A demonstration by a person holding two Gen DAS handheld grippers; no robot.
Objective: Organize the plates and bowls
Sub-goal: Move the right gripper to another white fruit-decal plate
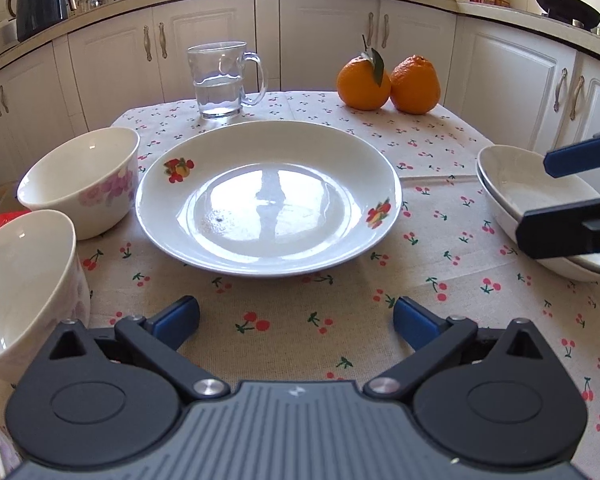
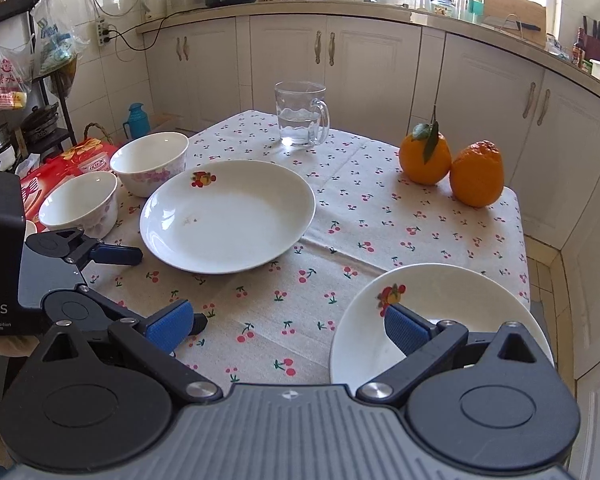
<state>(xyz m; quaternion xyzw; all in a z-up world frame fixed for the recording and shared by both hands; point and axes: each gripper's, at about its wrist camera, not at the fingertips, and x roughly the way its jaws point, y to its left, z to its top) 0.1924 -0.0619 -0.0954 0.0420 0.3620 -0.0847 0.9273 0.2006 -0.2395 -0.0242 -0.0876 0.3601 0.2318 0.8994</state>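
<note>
A large white plate (image 1: pixel 268 200) with fruit prints lies mid-table; it also shows in the right wrist view (image 2: pixel 228 216). Two white bowls with pink flowers stand at its left, one farther (image 1: pixel 80 180) (image 2: pixel 150 166) and one nearer (image 1: pixel 20 280) (image 2: pixel 80 204). Two stacked white plates (image 1: pixel 540 216) (image 2: pixel 440 308) lie at the right. My left gripper (image 1: pixel 296 318) is open and empty, just short of the large plate. My right gripper (image 2: pixel 286 326) is open, its right finger over the stacked plates' rim.
A glass mug of water (image 1: pixel 224 80) and two oranges (image 1: pixel 388 82) stand at the table's far side. The cherry-print tablecloth (image 1: pixel 340 300) covers the table. A red packet (image 2: pixel 80 160) lies past the left edge. Kitchen cabinets (image 1: pixel 320 40) stand behind.
</note>
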